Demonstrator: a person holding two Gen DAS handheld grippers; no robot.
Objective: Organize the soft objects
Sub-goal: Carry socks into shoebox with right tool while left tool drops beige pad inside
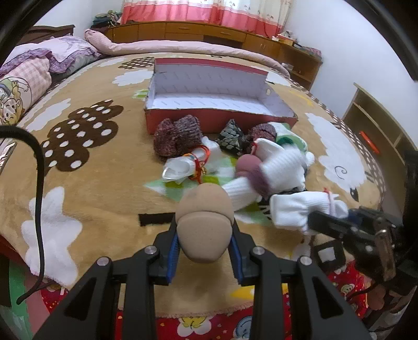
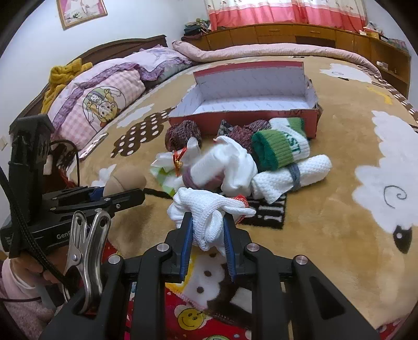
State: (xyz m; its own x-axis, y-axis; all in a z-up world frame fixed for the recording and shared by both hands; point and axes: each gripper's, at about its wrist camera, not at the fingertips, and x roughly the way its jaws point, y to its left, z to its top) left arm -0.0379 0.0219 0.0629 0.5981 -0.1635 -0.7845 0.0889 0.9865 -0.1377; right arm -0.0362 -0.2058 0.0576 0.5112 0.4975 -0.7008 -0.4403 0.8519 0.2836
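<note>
beige sock [image 1: 205,222] held; green sock [image 2: 280,145] (right view only).

A beige rolled sock [image 1: 205,222] sits squeezed between the left fingers [image 1: 173,251]; a white knit bundle [image 2: 206,214] is pinched in the right. The remaining rolled socks [image 2: 235,157] lie heaped on the bed before the open, empty red box [image 2: 250,96].

Soft, even daylight came through the curtains [image 1: 203,10] at the far edge; shadows were faint. Fisheye bending and dark vignetting ringed both views.
</note>
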